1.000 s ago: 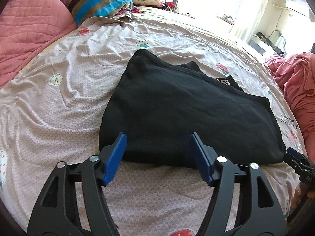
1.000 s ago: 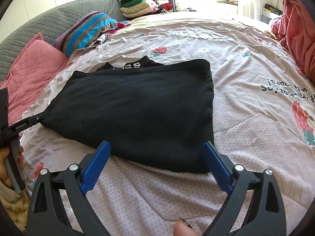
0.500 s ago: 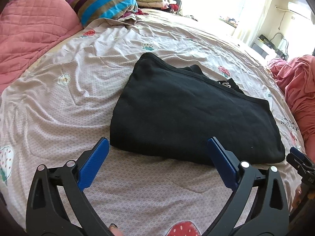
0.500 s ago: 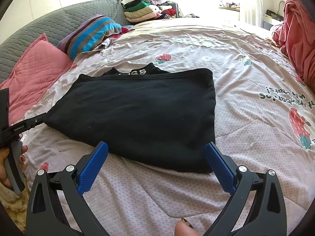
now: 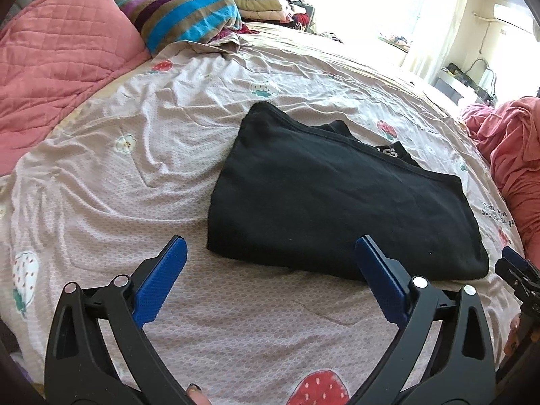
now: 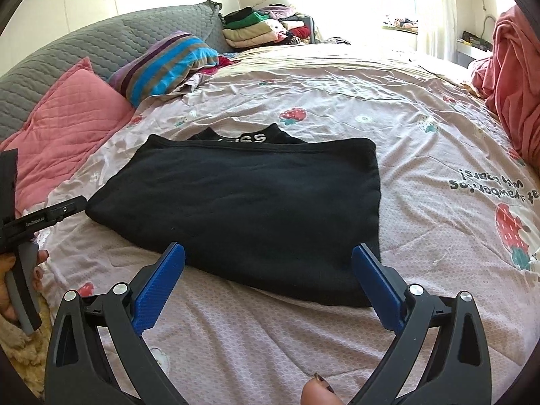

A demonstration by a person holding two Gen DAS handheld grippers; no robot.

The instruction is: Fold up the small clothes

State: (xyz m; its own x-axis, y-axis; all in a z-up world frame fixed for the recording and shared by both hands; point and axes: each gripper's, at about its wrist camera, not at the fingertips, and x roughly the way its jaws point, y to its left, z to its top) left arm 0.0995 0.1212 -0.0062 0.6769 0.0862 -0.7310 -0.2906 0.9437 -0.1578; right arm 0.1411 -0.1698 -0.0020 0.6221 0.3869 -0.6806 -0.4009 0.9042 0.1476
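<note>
Both claws are spread wide with nothing in them. The left claw (image 5: pixel 270 270) hangs just short of the near fold of the shirt (image 5: pixel 337 202), a bit toward its left corner; the right claw (image 6: pixel 268 275) sits right at the near edge, its right finger (image 6: pixel 378 287) about level with the shirt's near right corner. Can't tell if that finger actually touches the cloth. Both point forward and slightly down at the bed (image 5: pixel 135 175), held low, with a thumb tip peeking in at the bottom of each view.

The shirt is black, already folded into a flat rectangle, lying mid-bed with the collar and some white lettering poking out at the far side (image 6: pixel 256 138). Looks like soft, thickish knit: light, floppy, zero stiffness, so it'll sag and the layers could slide apart if you only pinch the top one. I'd grab at the two near corners, biting through the whole stack, or at the side edges for another fold across.

Further back: pink pillow (image 5: pixel 57 67), striped pillow (image 5: pixel 189 13), and a stack of folded clothes (image 6: pixel 256 30) by the headboard. Pink blanket (image 6: pixel 516 77) bunched up on the right.
</note>
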